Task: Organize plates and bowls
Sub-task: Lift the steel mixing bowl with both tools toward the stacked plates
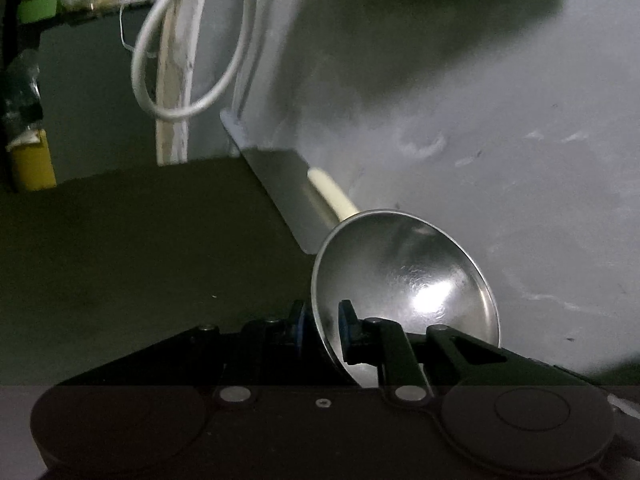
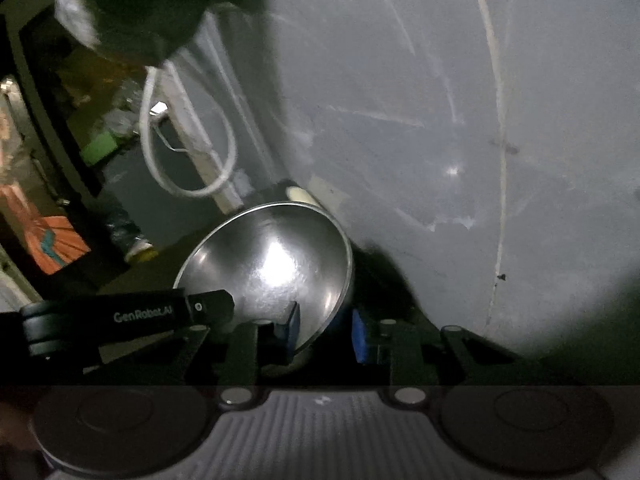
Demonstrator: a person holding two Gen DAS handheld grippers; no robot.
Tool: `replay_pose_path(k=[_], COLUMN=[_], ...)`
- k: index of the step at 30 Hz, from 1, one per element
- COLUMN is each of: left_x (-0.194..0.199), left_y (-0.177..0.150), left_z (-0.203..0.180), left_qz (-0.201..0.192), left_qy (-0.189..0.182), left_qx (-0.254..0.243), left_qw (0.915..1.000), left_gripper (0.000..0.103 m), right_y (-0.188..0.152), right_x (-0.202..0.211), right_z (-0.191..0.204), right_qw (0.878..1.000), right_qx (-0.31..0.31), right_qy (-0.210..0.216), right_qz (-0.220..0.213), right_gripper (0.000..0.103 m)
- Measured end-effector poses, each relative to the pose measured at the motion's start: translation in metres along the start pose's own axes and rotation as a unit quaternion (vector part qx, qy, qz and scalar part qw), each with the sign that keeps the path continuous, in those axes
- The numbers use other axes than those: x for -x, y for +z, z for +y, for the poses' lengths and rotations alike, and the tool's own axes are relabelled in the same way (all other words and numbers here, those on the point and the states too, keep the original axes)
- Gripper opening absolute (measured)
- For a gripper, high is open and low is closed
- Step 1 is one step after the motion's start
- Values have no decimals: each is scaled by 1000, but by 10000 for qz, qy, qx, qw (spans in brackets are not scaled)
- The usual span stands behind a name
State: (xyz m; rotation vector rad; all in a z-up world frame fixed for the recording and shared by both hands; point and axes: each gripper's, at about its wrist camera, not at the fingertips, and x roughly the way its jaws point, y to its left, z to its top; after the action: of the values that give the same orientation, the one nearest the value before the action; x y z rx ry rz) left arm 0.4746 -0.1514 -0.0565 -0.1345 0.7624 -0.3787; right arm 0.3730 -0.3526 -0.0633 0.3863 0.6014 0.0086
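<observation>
Two grippers on one shiny metal bowl (image 1: 404,280), tilted on the dark counter (image 1: 120,264) against the grey wall (image 1: 480,140). Left gripper (image 1: 322,328) pinching the rim at 7 o'clock, one pad inside and one outside. Right gripper (image 2: 326,330) around the rim at 5 o'clock (outer pad maybe not quite touching). Could slip, being smooth steel held by thin edges; pulling two ways could twist it loose. Cream stick (image 1: 332,196) just behind at 11 o'clock, white cable loop (image 1: 188,60) higher up, both close enough to bump.
</observation>
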Motion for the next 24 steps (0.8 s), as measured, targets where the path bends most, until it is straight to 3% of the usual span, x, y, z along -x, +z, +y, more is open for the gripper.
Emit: replay_pose_path(k=[6,9,15,24], left_x=[76,114,185,260], left_y=[-14,-31,-97,-190], left_z=[-4,-5,6,38], left_qz=[-331,-307,111,713], left_qy=[-136,-169,-112,-22], left_qx=[-29,-41,144,525], left_qw=[9994,9994,9998,9961], left_gripper=[17,17,18,18], right_y=[-13,-28,-78,-152], right_x=[66,103,177,237], right_z=[23,31,50,76], right_qw=[9996,9994,9976,9905], right_qx=[154,167,271,262], right_qy=[208,289,501,715], right_qz=[-112,-43,406,1147], right_gripper=[30,30,29,29])
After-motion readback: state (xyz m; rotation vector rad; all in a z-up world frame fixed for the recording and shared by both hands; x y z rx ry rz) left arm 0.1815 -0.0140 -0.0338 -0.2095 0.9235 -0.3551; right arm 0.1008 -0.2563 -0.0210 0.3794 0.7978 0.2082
